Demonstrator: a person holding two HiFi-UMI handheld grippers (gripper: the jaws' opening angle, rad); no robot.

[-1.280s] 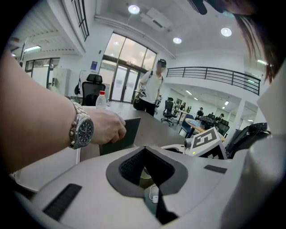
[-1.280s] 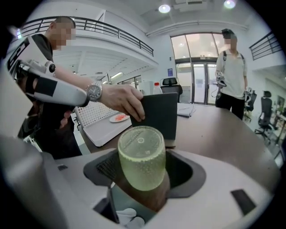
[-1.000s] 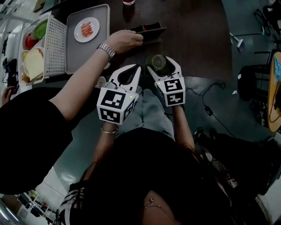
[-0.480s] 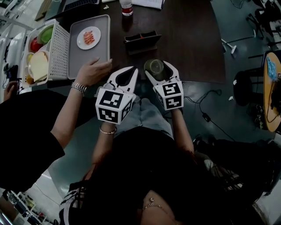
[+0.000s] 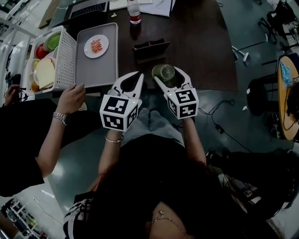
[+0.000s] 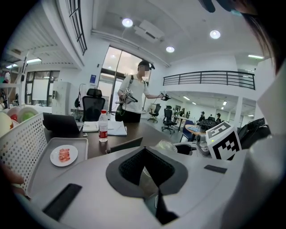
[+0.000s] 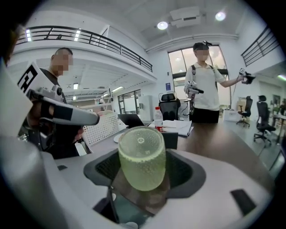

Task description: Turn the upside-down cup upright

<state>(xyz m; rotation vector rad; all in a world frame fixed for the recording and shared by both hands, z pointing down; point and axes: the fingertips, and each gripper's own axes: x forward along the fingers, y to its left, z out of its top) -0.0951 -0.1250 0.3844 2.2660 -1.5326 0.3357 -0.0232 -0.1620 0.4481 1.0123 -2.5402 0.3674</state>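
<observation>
A pale green, dimpled cup (image 7: 139,152) is upside down, base on top, between the jaws of my right gripper (image 7: 145,156), which is shut on its sides. From the head view the cup (image 5: 163,72) and right gripper (image 5: 171,73) hang over the near edge of the dark table (image 5: 205,46). My left gripper (image 5: 139,75) is beside them on the left, shut and holding nothing. In the left gripper view its jaws meet (image 6: 144,150), and the cup (image 6: 166,146) shows just to the right.
A black holder (image 5: 150,50) stands just beyond the cup. Left of it lie a grey tray (image 5: 96,70) with a small plate (image 5: 96,46) and a white basket (image 5: 65,60) of food. Another person's hand (image 5: 72,98) rests at the tray's near corner. A water bottle (image 5: 134,11) stands far back.
The other person's hand has drawn back from the black holder, leftward to the tray's near corner. Both grippers have risen a little, the cup staying between the right jaws.
</observation>
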